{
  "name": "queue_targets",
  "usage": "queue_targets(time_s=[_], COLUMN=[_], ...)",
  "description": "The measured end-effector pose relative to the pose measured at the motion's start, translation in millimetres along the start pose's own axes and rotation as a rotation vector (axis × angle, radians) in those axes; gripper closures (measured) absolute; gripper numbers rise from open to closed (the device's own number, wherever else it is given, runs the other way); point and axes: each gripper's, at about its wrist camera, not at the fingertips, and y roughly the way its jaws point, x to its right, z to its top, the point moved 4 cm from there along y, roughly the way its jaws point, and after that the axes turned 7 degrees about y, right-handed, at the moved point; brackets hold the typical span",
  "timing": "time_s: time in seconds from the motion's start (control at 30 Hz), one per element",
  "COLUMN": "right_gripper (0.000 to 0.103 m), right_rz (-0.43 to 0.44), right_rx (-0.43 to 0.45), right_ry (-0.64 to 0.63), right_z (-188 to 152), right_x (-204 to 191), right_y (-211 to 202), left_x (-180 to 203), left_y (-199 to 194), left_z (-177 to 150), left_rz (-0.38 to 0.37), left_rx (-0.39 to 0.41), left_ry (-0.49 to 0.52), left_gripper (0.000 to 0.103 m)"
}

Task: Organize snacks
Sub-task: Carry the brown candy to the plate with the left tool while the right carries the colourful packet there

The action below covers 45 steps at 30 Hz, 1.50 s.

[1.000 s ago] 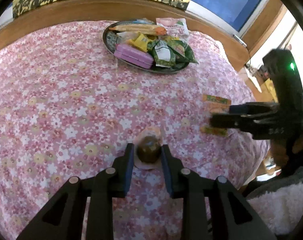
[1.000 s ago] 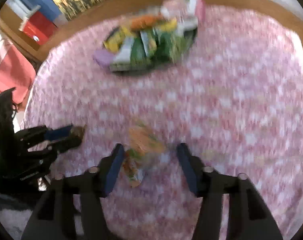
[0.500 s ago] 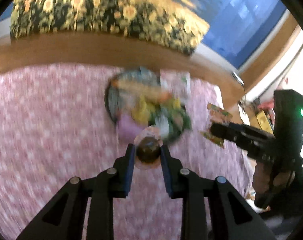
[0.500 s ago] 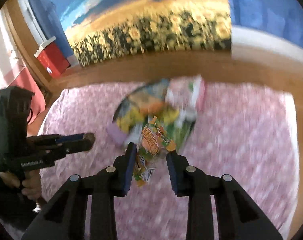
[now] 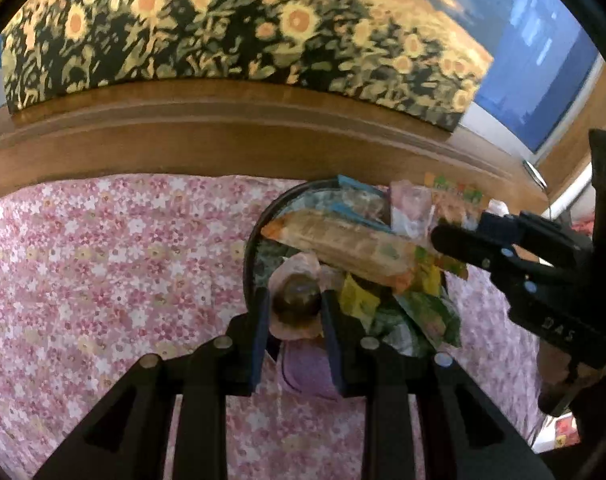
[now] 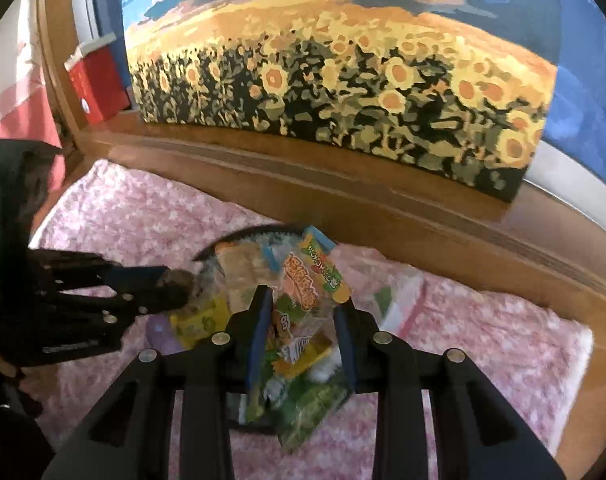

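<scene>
Two grippers hang over a dark plate (image 5: 250,256) piled with snack packets on the pink flowered table (image 5: 103,272). The left gripper (image 5: 296,312) has its fingers (image 5: 259,332) drawn narrow, pinched on a small round brown sweet in a clear wrapper (image 5: 297,300), held just above the near edge of the pile, with a purple packet (image 5: 307,368) lying below it. The right gripper (image 6: 303,320) has its fingers (image 6: 261,328) set narrow too, clamped on an orange and green snack packet (image 6: 309,280) that stands up between them over the plate's heap. A long biscuit packet (image 5: 343,244) lies across the pile. Behind the table runs a wooden ledge (image 5: 223,128) carrying a sunflower painting (image 6: 335,80).
</scene>
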Motion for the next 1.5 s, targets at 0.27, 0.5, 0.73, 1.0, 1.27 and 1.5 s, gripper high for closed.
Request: queue_targets(time_s=[0.27, 0.5, 0.73, 1.0, 1.27, 1.5], right_gripper=[0.067, 0.047, 0.041, 0.079, 0.079, 0.071], right_rz=[-0.011, -0.036, -0.029, -0.008, -0.024, -0.018], right_rx=[-0.034, -0.012, 0.057, 0.018, -0.017, 0.020], right_ry=[-0.021, -0.051, 0.012, 0.057, 0.055, 0.070], right_z=[6.2, 9.1, 12.4, 12.9, 8.7, 14.5], right_x=[9.5, 6.5, 12.1, 14.2, 14.8, 15.4], right_y=[18.8, 13.9, -7.5, 11.9, 28.3, 18.4], left_x=[-11.7, -4.4, -1.0, -4.2, -5.1, -5.8], left_y=[15.4, 10.6, -2.6, 6.9, 20.2, 13.9], left_z=[2.2, 2.9, 1.4, -2.3, 0.0, 1.5], left_rz=[-0.012, -0.080, -0.095, -0.079, -0.090, -0.090], left_rx=[-0.011, 0.021, 0.050, 0.009, -0.007, 0.012], left_ry=[-0.095, -0.095, -0.090, -0.077, -0.100, -0.106], left_gripper=[0.073, 0.042, 0.044, 0.078, 0.078, 0.051])
